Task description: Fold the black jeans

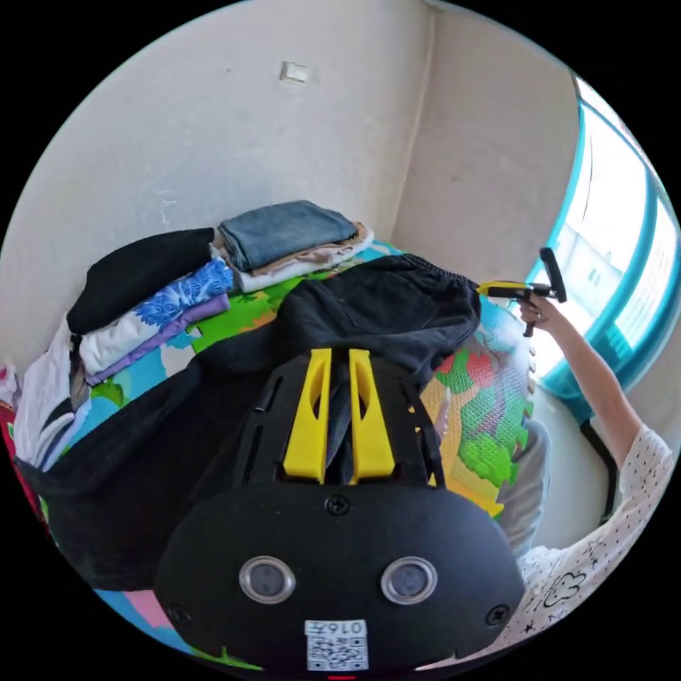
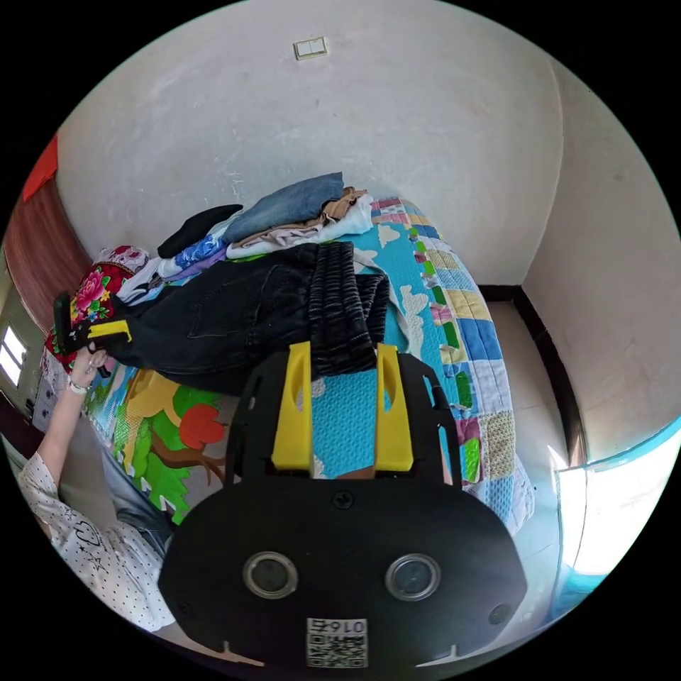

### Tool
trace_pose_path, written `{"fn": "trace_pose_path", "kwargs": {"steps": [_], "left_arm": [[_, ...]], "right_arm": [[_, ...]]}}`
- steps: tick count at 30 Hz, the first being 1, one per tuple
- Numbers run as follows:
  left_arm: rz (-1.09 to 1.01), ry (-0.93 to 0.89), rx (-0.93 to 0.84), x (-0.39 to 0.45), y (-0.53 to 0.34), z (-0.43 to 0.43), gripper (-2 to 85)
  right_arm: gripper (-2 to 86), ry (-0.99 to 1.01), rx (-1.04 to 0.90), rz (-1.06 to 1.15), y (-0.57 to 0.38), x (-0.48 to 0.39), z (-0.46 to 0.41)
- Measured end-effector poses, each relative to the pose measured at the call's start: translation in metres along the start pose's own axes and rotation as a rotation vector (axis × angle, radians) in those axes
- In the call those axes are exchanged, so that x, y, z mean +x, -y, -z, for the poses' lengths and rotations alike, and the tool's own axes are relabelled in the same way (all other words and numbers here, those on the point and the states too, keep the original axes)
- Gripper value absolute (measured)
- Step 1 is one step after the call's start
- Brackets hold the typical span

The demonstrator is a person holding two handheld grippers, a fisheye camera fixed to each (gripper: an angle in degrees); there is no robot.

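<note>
Pale walls enclose a bed whose colourful mat [image 2: 340, 418] carries the black jeans [image 1: 369, 312], stretched across it between both tools. Folded clothes [image 1: 284, 237] are stacked at eleven o'clock. Left gripper [image 1: 339, 355] has its jaws pressed together, pinching dark denim; right gripper [image 2: 344, 349] has its jaws spread around the bunched waistband.

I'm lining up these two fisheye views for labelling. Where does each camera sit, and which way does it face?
Left gripper view: rides on the left gripper, facing the wall corner across the black jeans it pinches; a sleeved arm holds the right gripper by the window.
Right gripper view: rides on the right gripper, jaws apart, facing the wall over the bed; an arm shows.
Shared: the jeans and the folded clothes stack.
</note>
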State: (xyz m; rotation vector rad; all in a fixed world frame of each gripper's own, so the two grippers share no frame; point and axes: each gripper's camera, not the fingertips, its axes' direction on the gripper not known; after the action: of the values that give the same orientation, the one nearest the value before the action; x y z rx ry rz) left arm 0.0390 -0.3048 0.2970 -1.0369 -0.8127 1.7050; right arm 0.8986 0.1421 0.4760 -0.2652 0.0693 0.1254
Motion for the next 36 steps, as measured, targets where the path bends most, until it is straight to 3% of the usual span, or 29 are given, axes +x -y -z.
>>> {"fn": "trace_pose_path", "kwargs": {"steps": [3,6,10,13,18,23,29,36], "left_arm": [[-0.006,-0.178,-0.041,-0.003,0.004,-0.016,12.5],[-0.075,-0.349,-0.162,0.021,-0.002,-0.038,14.1],[-0.142,-0.306,-0.153,0.054,-0.005,-0.053,13.8],[-0.141,-0.382,-0.112,0.077,-0.007,-0.056,13.0],[-0.156,-0.002,-0.099,0.103,0.002,-0.081,13.3],[-0.216,-0.216,-0.155,0.112,0.025,-0.127,12.9],[-0.026,-0.22,-0.139,0.102,0.026,-0.137,11.5],[-0.032,-0.152,-0.164,0.111,0.021,-0.146,12.5]], "right_arm": [[8.9,-0.016,0.028,-0.001,-0.004,0.002,0.005],[9.0,-0.047,0.104,0.015,-0.007,0.005,0.019],[11.9,0.083,0.101,0.026,-0.001,0.017,0.023],[13.8,0.052,0.051,0.019,0.001,0.022,0.013],[14.2,0.018,0.03,0.029,-0.011,0.03,0.003],[14.6,0.034,0.059,0.027,-0.018,0.036,-0.001],[15.2,0.024,0.085,0.015,-0.024,0.042,-0.001],[14.1,0.084,0.111,-0.001,-0.023,0.055,-0.001]]}}
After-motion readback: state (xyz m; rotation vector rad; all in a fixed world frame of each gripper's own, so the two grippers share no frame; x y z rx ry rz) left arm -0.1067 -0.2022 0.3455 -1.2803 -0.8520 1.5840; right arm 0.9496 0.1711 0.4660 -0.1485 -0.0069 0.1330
